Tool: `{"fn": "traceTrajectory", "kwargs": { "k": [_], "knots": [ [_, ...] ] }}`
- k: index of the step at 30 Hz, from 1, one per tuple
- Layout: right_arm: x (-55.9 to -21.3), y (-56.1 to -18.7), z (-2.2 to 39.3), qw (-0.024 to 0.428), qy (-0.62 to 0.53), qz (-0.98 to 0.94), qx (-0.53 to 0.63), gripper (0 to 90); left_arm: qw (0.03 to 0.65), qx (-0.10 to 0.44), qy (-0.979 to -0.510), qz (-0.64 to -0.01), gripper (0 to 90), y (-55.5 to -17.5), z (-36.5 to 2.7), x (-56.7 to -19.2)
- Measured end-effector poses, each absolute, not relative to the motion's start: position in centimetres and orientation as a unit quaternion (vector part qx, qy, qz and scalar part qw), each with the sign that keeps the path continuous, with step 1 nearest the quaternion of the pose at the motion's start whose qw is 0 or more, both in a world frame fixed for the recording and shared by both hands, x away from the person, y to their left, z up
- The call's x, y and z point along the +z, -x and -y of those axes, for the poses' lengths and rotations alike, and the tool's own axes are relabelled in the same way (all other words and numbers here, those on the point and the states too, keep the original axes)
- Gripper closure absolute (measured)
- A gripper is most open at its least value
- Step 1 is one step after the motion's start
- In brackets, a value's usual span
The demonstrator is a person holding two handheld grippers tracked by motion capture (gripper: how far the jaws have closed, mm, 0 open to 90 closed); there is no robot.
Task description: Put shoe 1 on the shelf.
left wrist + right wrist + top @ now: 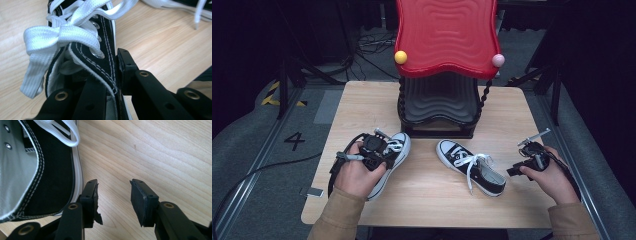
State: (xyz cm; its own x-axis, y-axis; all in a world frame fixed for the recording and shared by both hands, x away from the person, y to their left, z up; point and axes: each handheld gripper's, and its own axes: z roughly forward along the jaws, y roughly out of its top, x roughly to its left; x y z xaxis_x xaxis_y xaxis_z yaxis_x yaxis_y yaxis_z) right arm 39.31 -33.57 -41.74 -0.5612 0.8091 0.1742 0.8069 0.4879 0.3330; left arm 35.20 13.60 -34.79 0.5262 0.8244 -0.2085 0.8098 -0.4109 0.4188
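The left tongs (113, 82) pinch the side wall of the left sneaker (100, 60) by its opening, one jaw inside, one outside, white laces (60, 35) bunched just ahead. The right tongs (113, 200) stand spread over bare desk (155, 152), empty, just beside the heel of the right sneaker (469, 165). Both sneakers lie on the desk before a red-and-black rack (444, 35).

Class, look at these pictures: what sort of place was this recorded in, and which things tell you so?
Probably a recording studio or lab, not a home: black-draped surroundings, cables on the floor, stand legs, and a lone wooden table with a staged shoe rack.
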Motion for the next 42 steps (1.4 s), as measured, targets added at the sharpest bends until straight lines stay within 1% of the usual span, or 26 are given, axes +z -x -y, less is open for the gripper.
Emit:
{"fn": "traceTrajectory", "kwargs": {
  "k": [11, 14, 20, 27, 34, 42],
  "knots": [
    [-41.6, -38.5, 34.6, 0.007, -0.483, -0.853, 0.199, 58.4, 0.268, 0.005, -0.853, -0.448, 84.8, -35.5, -11.6, -32.4],
    [-41.6, -38.3, 34.8, 0.007, -0.486, -0.851, 0.199, 58.5, 0.274, 0.010, -0.858, -0.434, 84.7, -35.8, -11.0, -31.7],
    [-41.5, -37.9, 35.1, 0.006, -0.490, -0.847, 0.204, 59.1, 0.281, 0.014, -0.861, -0.423, 84.6, -36.7, -9.8, -30.4],
    [-41.7, -37.8, 35.3, 0.006, -0.492, -0.846, 0.206, 59.1, 0.288, 0.030, -0.864, -0.412, 84.7, -37.3, -8.4, -28.7],
    [-41.7, -37.8, 35.3, 0.005, -0.492, -0.846, 0.208, 59.1, 0.286, 0.052, -0.865, -0.410, 84.7, -38.3, -6.9, -27.7],
    [-41.8, -37.8, 35.3, 0.001, -0.492, -0.845, 0.210, 59.1, 0.290, 0.073, -0.854, -0.425, 84.6, -40.0, -5.7, -27.4]
  ]
}}
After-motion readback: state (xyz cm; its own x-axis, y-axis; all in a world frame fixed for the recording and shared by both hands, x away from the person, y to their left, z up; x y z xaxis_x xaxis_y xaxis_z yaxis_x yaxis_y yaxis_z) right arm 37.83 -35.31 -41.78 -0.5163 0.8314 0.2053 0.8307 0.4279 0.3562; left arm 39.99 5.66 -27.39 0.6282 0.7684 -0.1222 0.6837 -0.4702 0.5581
